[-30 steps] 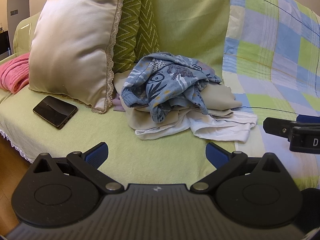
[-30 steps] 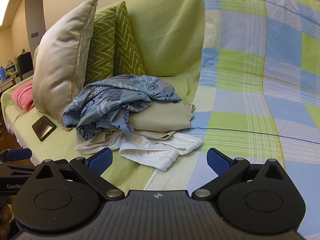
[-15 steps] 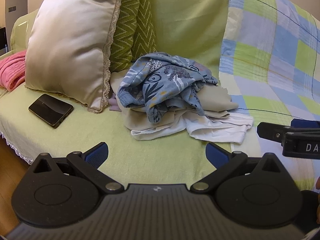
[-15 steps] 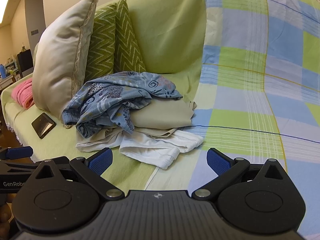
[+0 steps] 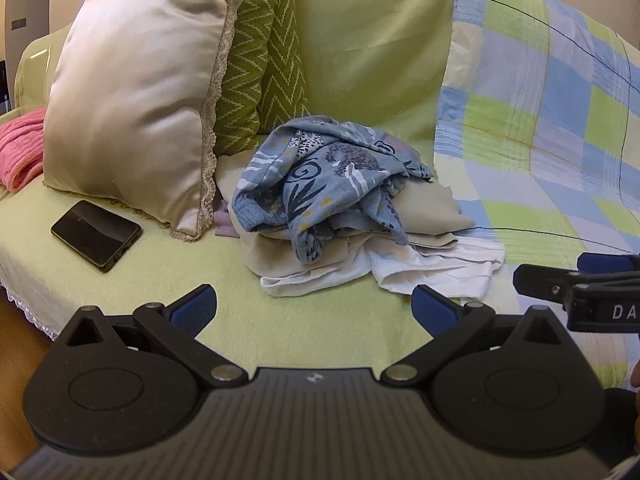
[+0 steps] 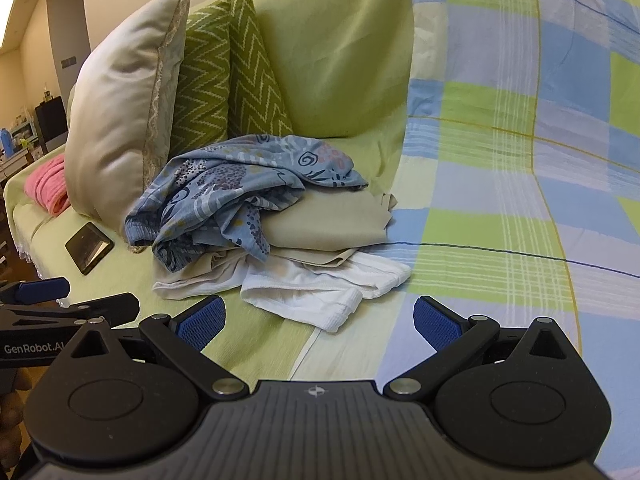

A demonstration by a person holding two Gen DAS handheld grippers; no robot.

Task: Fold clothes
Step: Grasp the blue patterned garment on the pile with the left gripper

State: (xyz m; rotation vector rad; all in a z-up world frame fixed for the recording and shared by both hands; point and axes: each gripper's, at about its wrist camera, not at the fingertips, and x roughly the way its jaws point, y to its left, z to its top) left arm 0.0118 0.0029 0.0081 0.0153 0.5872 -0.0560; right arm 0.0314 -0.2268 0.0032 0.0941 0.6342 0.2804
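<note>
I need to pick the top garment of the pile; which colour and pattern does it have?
Blue garment with dark swirl, leaf and spotted prints; the left wrist view shows it best.

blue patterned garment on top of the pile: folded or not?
Not folded. The blue patterned garment lies crumpled in loose bunches on the beige cloth; both grippers, left and right, are open and clear of it.

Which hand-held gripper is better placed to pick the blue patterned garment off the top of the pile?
Probably the left hand-held gripper: open, with the blue patterned garment straight ahead. The right hand-held gripper faces the white garment.
</note>
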